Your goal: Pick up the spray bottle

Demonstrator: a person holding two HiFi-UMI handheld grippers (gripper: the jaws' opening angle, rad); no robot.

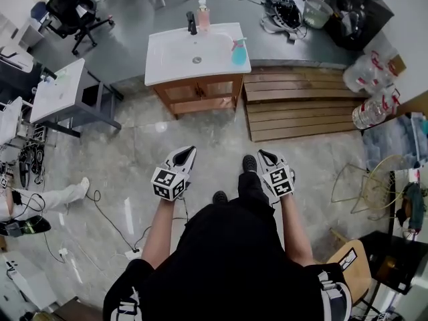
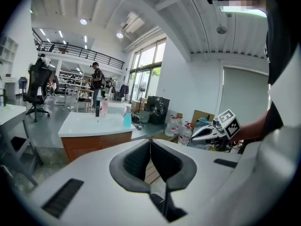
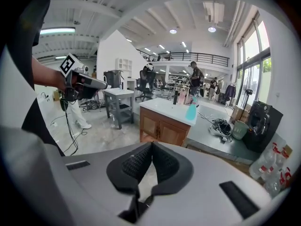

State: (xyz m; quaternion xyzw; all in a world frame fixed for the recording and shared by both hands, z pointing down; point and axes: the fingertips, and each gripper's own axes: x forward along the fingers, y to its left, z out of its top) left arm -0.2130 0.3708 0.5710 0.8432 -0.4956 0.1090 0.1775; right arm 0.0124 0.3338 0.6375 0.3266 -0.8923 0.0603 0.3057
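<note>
The spray bottle (image 1: 239, 52), pale blue with a trigger head, stands upright at the right front corner of the white vanity surface (image 1: 167, 62), in the upper middle of the head view. It sits close to the edge, so it looks easy to reach from the front or the right side. In the left gripper view it shows small and far off (image 2: 127, 118), left of centre; in the right gripper view it is also distant (image 3: 191, 110), right of centre.

A black faucet (image 1: 192, 24) and a pink soap bottle (image 1: 203, 15) stand along the back rim of the surface, well apart from the spray bottle, and the basin drain (image 1: 196, 60) lies between them. A wooden slatted platform (image 1: 301, 105) lies just to the right of the vanity cabinet.

Lower in the head view, across a stretch of stone floor, the left gripper (image 1: 185, 154) and the right gripper (image 1: 267, 157) are held out side by side in front of the person, both aimed roughly towards the vanity. The left fingers (image 2: 134, 161) are clenched together on nothing, and the right fingers (image 3: 136, 166) are likewise pressed tip to tip with only floor visible past them. Neither is near the bottle, so the pick-up looks not yet begun: the floor has to be crossed first, and one pair of fingers has to part before it can take the bottle's body.
</note>
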